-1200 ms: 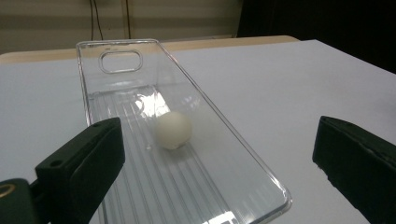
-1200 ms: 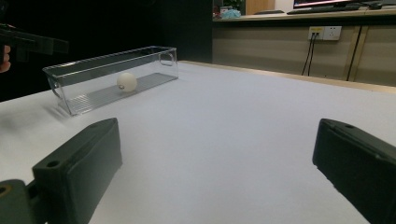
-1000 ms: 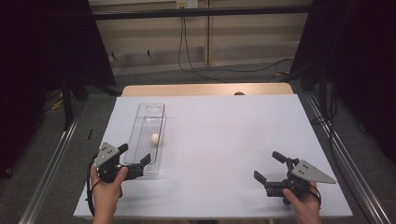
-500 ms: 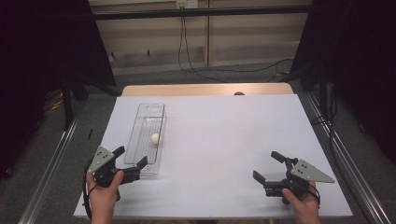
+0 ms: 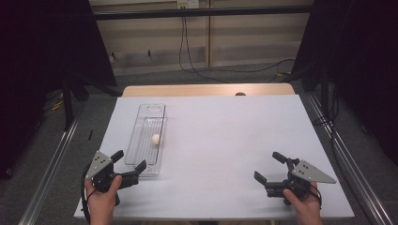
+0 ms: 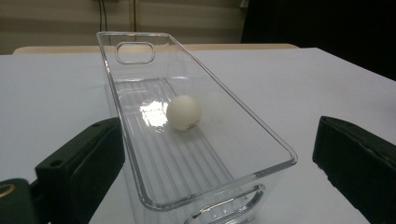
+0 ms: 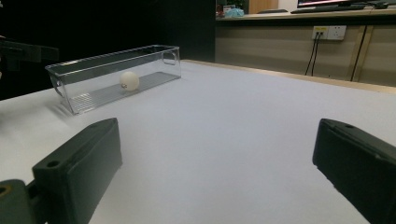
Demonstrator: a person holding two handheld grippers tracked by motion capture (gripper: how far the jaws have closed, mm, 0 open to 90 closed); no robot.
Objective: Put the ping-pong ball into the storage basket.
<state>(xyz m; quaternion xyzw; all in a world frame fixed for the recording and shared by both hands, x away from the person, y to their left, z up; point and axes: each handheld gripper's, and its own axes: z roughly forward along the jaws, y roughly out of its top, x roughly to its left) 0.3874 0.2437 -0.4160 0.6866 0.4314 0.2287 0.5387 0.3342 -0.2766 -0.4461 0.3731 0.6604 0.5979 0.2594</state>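
A clear plastic bin lies lengthwise on the left half of the white table, with a white ball resting inside it. My left gripper is open at the bin's near end, one jaw on each side of it. In the left gripper view the bin runs away from me between the jaws, and the ball sits midway along its ribbed floor. My right gripper is open near the front right of the table, nothing between its jaws. From there the bin and ball show far off.
Bare tabletop spreads between the two grippers. A wooden strip edges the table's far side. Metal rails run along the floor on both sides, and cables hang by the back wall.
My left gripper has drawn back toward the near edge and a little left, its jaws still around the bin's near end. The right gripper has barely moved.
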